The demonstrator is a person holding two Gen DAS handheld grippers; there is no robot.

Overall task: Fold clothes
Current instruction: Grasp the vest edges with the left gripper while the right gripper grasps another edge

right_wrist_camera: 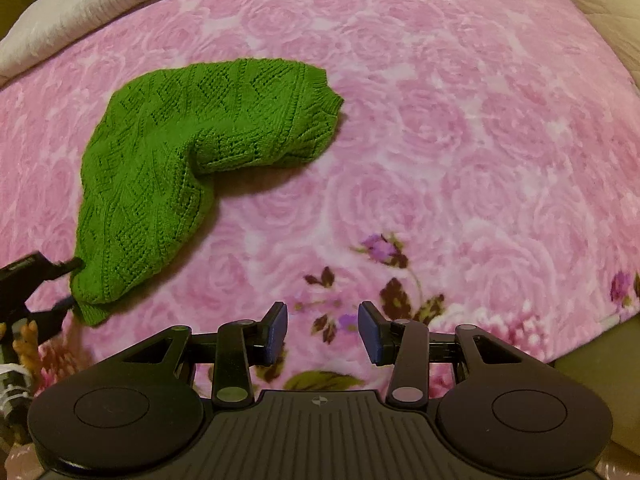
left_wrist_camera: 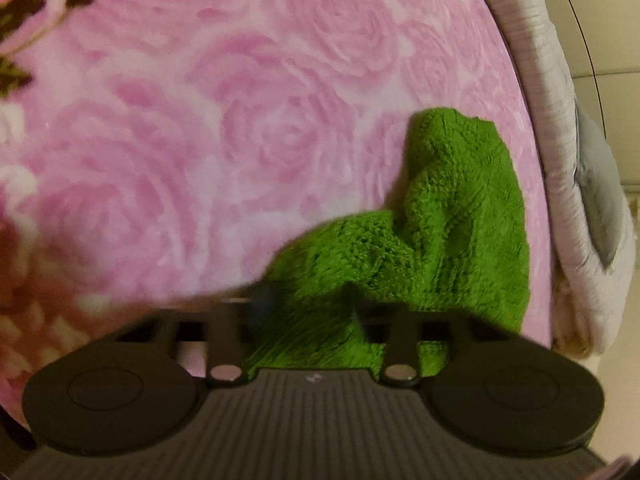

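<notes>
A green knitted garment [right_wrist_camera: 168, 160] lies bent in an L shape on a pink rose-patterned blanket [right_wrist_camera: 440, 140]. My left gripper [left_wrist_camera: 308, 304] has the garment's near edge [left_wrist_camera: 420, 232] between its blurred fingers; in the right wrist view the left gripper [right_wrist_camera: 74, 284] meets the garment's lower left corner with its jaws on either side of the cloth. My right gripper [right_wrist_camera: 322, 330] is open and empty, its blue pads [right_wrist_camera: 370, 334] hovering above the blanket, to the right of the garment.
A white ribbed cover [right_wrist_camera: 80, 8] borders the blanket at the back left. It also shows in the left wrist view [left_wrist_camera: 560, 152], with a grey cushion [left_wrist_camera: 600, 196] beyond. A beige quilted edge [right_wrist_camera: 608, 12] lies at the far right. Dark flower prints [right_wrist_camera: 392, 264] mark the blanket's near part.
</notes>
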